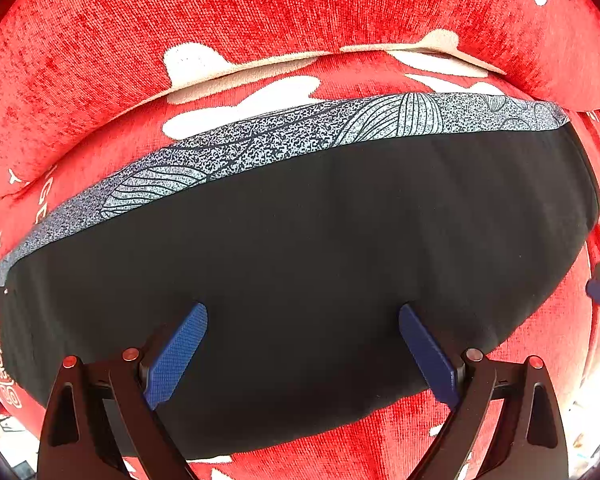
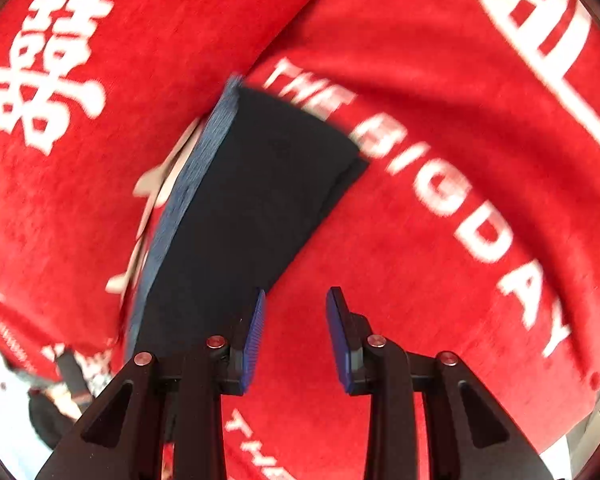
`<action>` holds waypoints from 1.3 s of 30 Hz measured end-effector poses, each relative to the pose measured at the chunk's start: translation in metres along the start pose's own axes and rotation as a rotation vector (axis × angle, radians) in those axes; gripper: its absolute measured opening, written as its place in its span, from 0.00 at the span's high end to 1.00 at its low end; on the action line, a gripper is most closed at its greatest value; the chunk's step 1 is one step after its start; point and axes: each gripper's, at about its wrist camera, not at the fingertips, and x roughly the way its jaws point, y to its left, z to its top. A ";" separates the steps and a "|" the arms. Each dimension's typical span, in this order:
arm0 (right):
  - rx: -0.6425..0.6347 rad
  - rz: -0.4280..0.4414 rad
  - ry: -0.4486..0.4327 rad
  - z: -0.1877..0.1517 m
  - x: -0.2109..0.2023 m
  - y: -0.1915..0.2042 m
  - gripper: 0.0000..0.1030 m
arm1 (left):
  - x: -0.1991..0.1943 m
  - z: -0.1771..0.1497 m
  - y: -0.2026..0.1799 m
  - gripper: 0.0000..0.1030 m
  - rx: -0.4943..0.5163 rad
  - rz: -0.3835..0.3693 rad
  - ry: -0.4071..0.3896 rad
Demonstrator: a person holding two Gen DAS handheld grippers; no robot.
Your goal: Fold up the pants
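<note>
The folded pants (image 1: 300, 260) lie on the cover (image 1: 220, 12), before its back cushion (image 1: 100, 40).

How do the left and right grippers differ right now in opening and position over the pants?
The left gripper has its jaws spread wide; the right gripper has a narrower gap. The left gripper is over the black pants, fingertips above the cloth; the right gripper sits off their edge, mostly over the red blanket. The left view is sharp; the right is motion-blurred. Both are open with blue pads, gripping nothing.
</note>
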 end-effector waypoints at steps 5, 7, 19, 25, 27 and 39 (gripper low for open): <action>-0.024 0.035 0.051 -0.017 0.013 0.013 0.66 | 0.004 0.008 -0.001 0.05 0.011 0.016 0.012; -0.026 0.044 0.056 -0.018 0.017 0.015 0.66 | 0.005 0.010 -0.004 0.05 0.009 0.021 0.015; -0.017 0.054 0.070 -0.017 0.030 0.018 0.62 | 0.008 0.025 -0.008 0.05 0.013 0.032 0.030; -0.004 0.067 0.068 -0.014 0.031 0.015 0.61 | 0.005 0.038 -0.014 0.05 0.016 0.037 0.030; 0.002 0.081 0.066 -0.012 0.031 0.013 0.61 | 0.001 0.043 -0.018 0.05 0.017 0.022 0.021; 0.149 0.201 -0.035 0.008 0.023 -0.023 0.56 | 0.009 0.080 -0.079 0.05 0.034 -0.008 -0.022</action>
